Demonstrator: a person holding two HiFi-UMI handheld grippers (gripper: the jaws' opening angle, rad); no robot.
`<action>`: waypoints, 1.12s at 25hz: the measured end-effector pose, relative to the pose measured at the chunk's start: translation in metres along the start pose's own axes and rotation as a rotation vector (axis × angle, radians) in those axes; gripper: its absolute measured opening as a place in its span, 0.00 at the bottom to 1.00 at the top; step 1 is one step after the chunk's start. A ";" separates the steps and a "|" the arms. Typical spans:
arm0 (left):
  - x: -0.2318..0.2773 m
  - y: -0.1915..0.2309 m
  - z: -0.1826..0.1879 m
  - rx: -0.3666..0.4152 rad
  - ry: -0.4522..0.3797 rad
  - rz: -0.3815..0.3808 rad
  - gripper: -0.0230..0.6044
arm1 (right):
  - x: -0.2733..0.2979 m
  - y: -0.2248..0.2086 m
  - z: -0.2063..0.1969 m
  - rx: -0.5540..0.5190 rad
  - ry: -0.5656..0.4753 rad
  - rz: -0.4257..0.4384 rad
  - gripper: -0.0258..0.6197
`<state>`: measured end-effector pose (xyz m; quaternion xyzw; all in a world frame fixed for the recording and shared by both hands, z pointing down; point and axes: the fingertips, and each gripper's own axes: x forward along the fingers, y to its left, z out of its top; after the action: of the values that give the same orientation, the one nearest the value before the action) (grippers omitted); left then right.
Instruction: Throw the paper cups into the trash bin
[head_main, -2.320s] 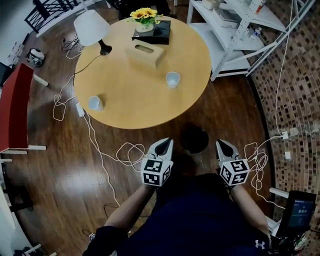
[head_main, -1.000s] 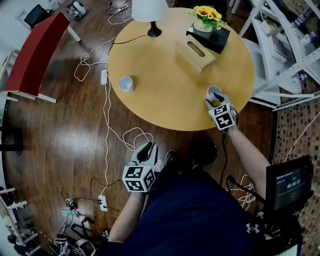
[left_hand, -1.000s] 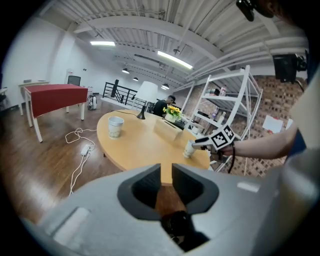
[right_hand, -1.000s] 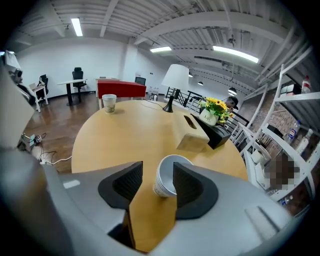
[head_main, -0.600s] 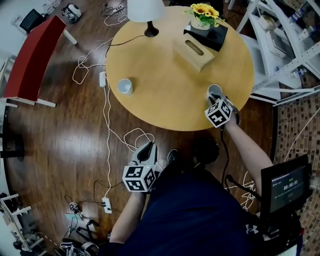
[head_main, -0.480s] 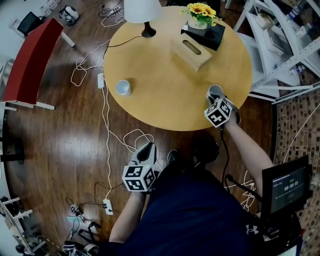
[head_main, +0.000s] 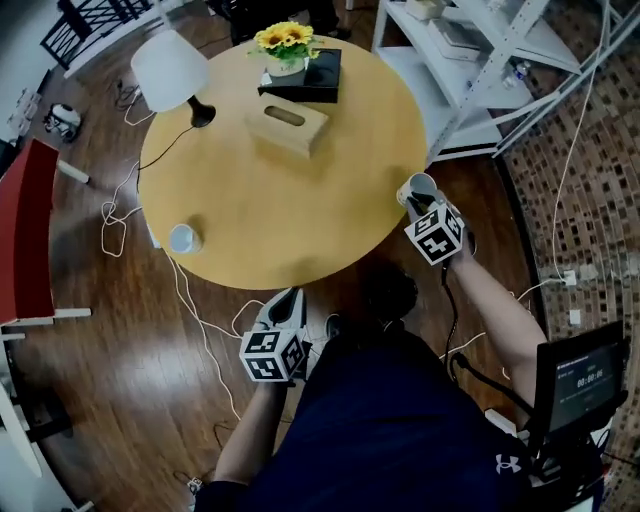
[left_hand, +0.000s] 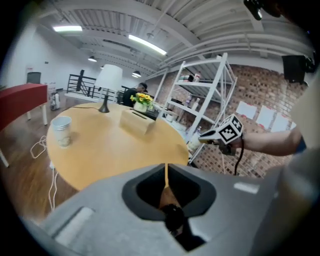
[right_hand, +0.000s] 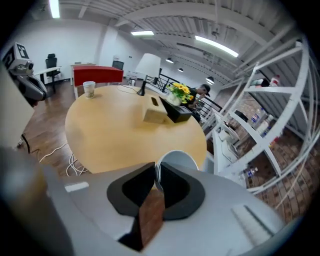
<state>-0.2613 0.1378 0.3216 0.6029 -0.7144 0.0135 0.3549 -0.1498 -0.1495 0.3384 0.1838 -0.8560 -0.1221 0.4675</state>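
Round wooden table (head_main: 330, 190) on dark floorboards, white shelving (head_main: 470, 50) behind it. The right gripper (head_main: 419, 206) is pinching a white paper cup (head_main: 421, 186) by its wall, one jaw inside the rim and one outside. Those jaws have just been closing onto it. That cup is sitting right at the table's right edge. The left gripper (head_main: 287, 298) is hanging over the floor just off the near edge, jaws pressed together with nothing between them.

A second paper cup (head_main: 184, 238) is standing upright near the left edge. A lamp (head_main: 170, 65), tissue box (head_main: 287, 125) and yellow flowers (head_main: 285, 38) are sitting toward the far edge. A dark round object (head_main: 390, 290) is lying on the floor between the grippers, but I can't tell what it is.
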 end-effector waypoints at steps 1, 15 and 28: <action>0.012 -0.012 0.005 0.032 0.019 -0.039 0.07 | -0.011 -0.013 -0.017 0.046 0.011 -0.025 0.11; 0.073 -0.208 -0.031 0.237 0.252 -0.354 0.07 | -0.103 -0.022 -0.233 0.339 0.150 -0.100 0.11; 0.102 -0.173 -0.156 0.196 0.464 -0.281 0.06 | 0.051 0.187 -0.315 0.149 0.145 0.167 0.11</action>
<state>-0.0361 0.0732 0.4205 0.7082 -0.5188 0.1708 0.4474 0.0535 -0.0139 0.6163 0.1542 -0.8391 -0.0053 0.5216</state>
